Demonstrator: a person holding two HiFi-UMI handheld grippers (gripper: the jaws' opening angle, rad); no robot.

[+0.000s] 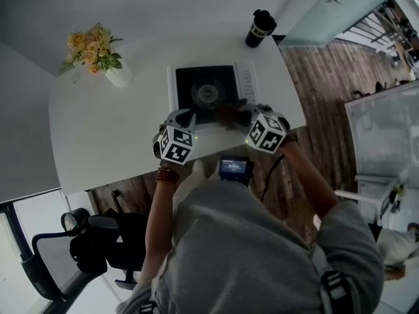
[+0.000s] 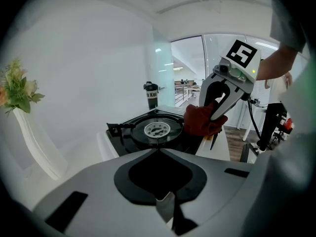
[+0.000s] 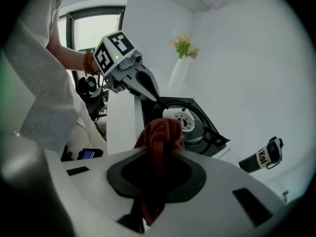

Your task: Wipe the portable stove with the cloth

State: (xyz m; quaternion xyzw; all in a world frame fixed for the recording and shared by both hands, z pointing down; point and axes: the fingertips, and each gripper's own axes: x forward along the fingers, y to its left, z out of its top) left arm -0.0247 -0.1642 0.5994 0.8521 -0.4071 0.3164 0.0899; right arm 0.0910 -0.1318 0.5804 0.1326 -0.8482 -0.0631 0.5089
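Observation:
The portable stove [image 1: 206,91], white with a black top and a round burner [image 2: 157,130], sits at the middle of the white table [image 1: 105,129]. My right gripper [image 1: 241,118] is shut on a rust-red cloth [image 3: 159,142], which bunches out past the jaws over the stove's front right part [image 2: 200,120]. My left gripper [image 1: 188,119] is shut with nothing in it. Its tip [image 3: 157,100] is at the stove's front left corner, and I cannot tell whether it touches.
A white vase of yellow flowers [image 1: 97,54] stands at the table's far left. A black tumbler [image 1: 260,27] stands behind the stove to the right. A small device with a lit screen [image 1: 234,169] hangs at the person's waist. A black office chair [image 1: 85,241] is behind, to the left.

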